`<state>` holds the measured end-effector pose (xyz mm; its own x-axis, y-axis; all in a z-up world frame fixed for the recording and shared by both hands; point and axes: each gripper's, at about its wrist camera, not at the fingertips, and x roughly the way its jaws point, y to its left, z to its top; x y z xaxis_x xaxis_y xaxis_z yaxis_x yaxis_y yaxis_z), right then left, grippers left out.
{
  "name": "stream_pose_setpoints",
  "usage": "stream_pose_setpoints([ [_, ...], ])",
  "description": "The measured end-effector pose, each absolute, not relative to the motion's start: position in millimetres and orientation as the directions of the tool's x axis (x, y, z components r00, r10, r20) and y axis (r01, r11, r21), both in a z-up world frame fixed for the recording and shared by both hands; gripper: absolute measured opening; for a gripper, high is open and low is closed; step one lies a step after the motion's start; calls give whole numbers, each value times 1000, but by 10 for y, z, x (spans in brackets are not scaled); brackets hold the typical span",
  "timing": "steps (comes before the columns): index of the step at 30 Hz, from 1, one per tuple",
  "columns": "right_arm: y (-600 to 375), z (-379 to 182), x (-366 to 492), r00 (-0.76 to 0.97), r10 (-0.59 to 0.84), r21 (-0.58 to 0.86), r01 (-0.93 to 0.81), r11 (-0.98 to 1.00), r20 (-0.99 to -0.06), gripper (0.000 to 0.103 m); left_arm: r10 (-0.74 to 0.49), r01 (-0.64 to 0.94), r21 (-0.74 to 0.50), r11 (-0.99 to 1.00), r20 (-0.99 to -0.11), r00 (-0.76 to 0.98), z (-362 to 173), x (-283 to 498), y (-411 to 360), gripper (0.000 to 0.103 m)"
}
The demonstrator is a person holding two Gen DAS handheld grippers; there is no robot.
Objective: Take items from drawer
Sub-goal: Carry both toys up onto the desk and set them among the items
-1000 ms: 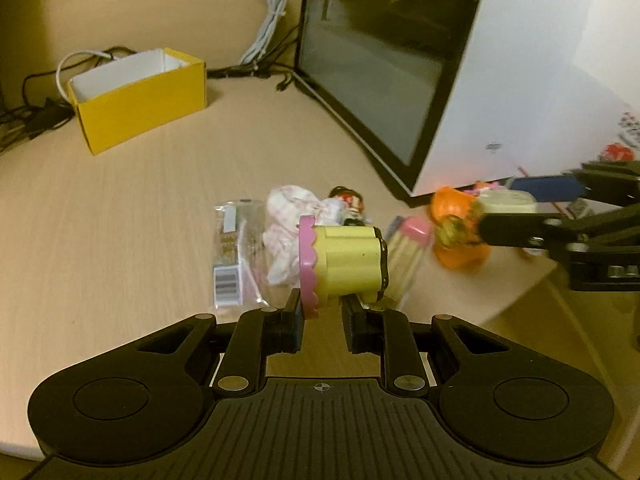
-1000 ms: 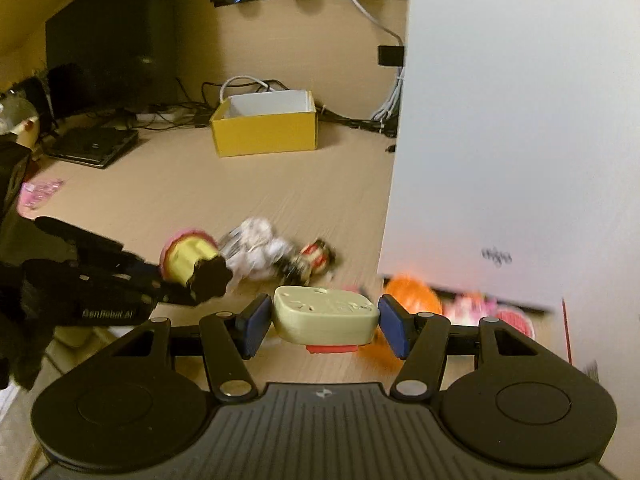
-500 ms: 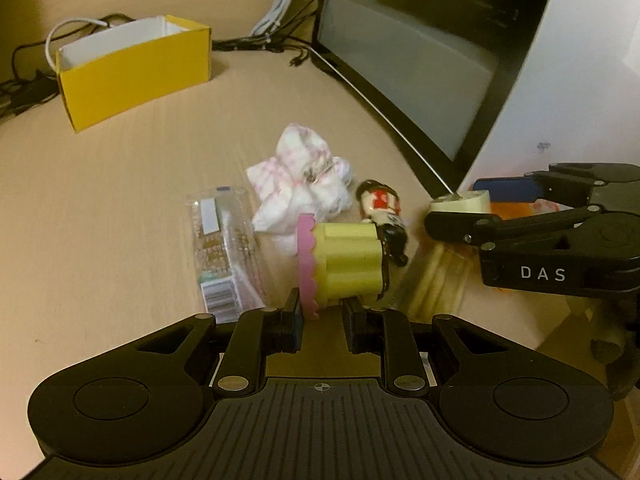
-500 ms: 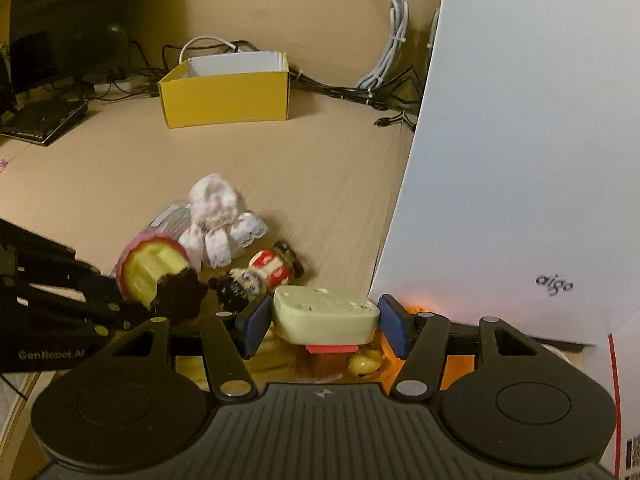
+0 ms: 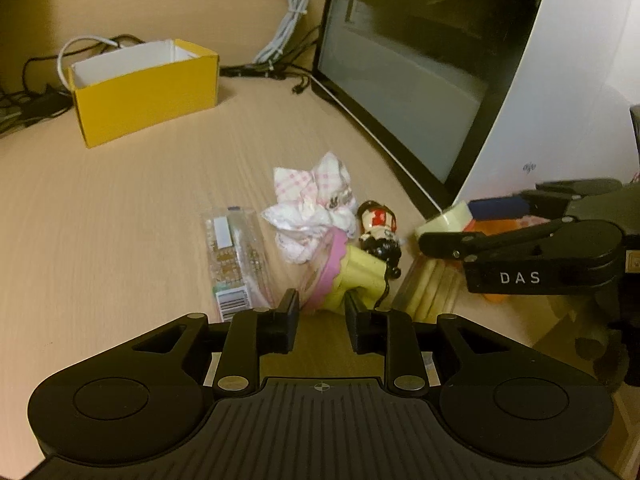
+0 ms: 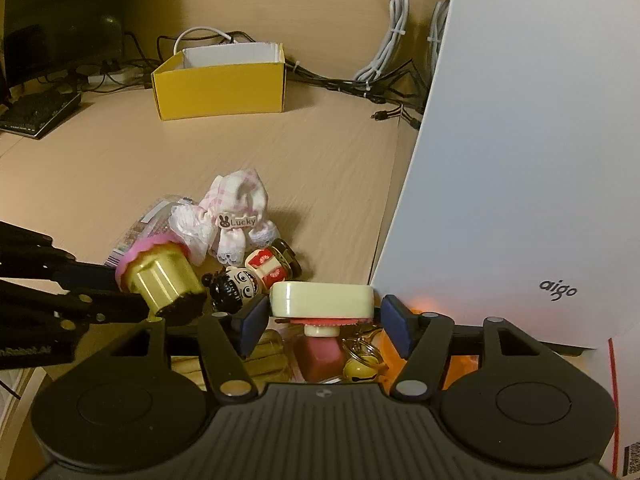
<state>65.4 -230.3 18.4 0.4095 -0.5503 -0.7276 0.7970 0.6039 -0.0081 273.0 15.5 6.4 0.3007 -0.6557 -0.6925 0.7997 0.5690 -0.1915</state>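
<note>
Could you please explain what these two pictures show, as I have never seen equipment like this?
There is no robot here: a person holds a hand-held tool with two jaws in each hand, and a wide-angle camera on each tool looks forward along them. One picture comes from the left gripper, the other from the right gripper; the black shape at the bottom of each is the tool itself.

On the pale wooden desk lie a pink-and-white checked cloth bundle, a clear plastic packet with a barcode, a small black-headed figurine and, further back, an open yellow cardboard box.

Both sets of jaws are opening. A yellow cupcake-shaped toy with a pink frill lies tilted just in front of the left ones, apparently let go. A cream rounded plastic case sits between the right ones with gaps on both sides.
</note>
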Motion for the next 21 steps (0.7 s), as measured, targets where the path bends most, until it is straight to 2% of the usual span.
stream_pose_setpoints([
  [6,-2264,208,573,406,-559,-13,801,598,-723,68,-653,794,-192,577,-692,307,101,2705,189,27],
  [21,-1986,196,287,379,-579,-22,824,566,-722,68,-639,785,-180,593,-699,322,175,2534,212,27],
])
